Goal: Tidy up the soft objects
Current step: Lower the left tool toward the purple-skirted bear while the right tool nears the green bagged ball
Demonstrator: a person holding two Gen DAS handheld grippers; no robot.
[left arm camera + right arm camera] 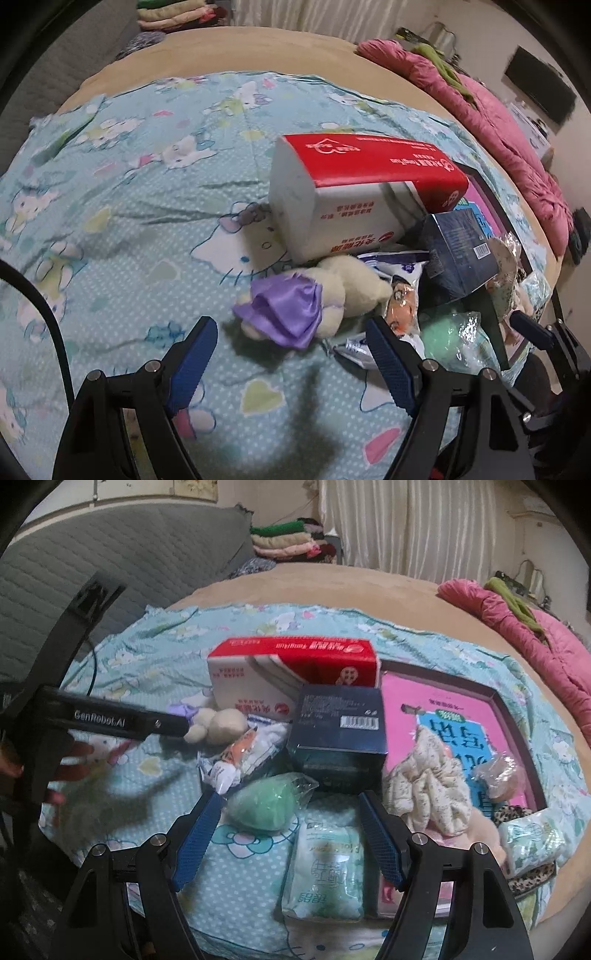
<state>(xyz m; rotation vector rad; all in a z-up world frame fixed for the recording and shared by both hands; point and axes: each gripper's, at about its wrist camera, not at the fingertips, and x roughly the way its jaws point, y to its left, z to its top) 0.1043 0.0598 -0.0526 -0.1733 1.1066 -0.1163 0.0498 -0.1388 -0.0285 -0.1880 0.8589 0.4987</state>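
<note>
A cream plush toy [347, 288] with a purple satin bow [284, 314] lies on the blue cartoon sheet [129, 206]. My left gripper [291, 341] is open, its fingers either side of the toy's bow end, just short of it. The toy also shows in the right wrist view [221, 723], with the left gripper's arm [110, 720] reaching to it. My right gripper [288, 812] is open and empty above a green sponge in plastic wrap [262, 805] and a pale green tissue pack [325, 871]. A cream scrunchie [428, 786] lies to its right.
A red and white tissue pack [295, 672] leans on a dark blue box [340, 734]. A pink book in a dark tray [458, 723] lies right. Small wrapped packets [236, 764] sit by the toy. A pink quilt [535, 646] is at far right.
</note>
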